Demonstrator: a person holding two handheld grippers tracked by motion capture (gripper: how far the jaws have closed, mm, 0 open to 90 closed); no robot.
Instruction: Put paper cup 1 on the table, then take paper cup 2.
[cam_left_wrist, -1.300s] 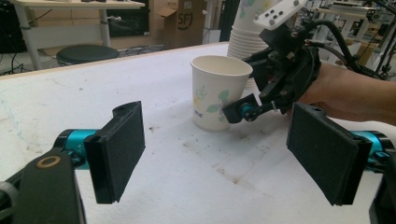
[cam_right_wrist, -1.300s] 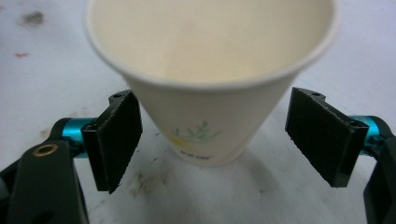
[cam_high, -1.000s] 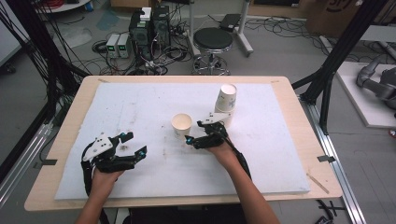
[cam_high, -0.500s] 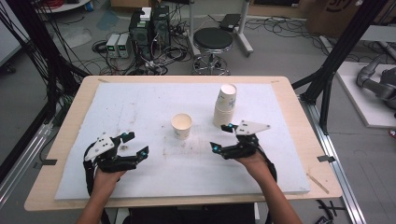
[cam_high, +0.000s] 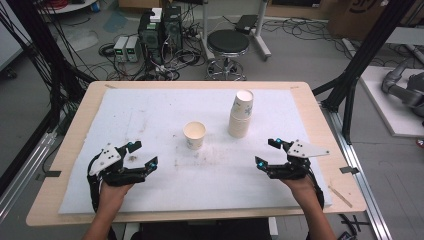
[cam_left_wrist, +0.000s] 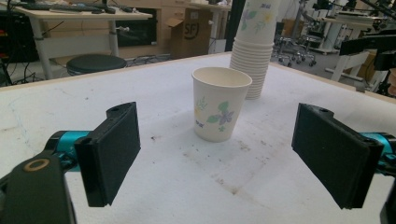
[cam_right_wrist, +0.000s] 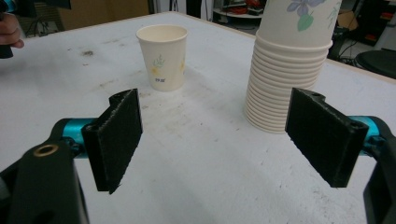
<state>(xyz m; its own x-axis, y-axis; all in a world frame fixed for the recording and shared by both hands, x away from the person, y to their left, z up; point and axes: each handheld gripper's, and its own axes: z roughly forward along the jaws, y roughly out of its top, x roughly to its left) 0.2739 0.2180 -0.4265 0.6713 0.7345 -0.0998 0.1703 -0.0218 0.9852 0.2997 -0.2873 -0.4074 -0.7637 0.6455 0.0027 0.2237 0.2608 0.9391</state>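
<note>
cup: single paper cup, upright, mid-table on the white mat; stack stands near it, to its right in the high view, not touching.
left gripper: jaws have just been opening, now spread wide — nothing between them; in the left gripper view the cup sits dead ahead between the pads, well short of contact.
right gripper: released, empty, near the table's right edge; stack base straight ahead of it in the right gripper view.
step: looks like cups are coming off the stack one by one — next grab is probably the stack's top cup.
how: come in level, pinch just under the top rim, light squeeze, lift straight up; the other gripper may need to hold the lower cups so they don't ride along.
materials: thin paper, tapered walls, rolled rims, floral print; crushes easily.
mat: soft, slightly fuzzy, stained with brown specks.
pads: black, flat, rectangular, grainy foam face.
</note>
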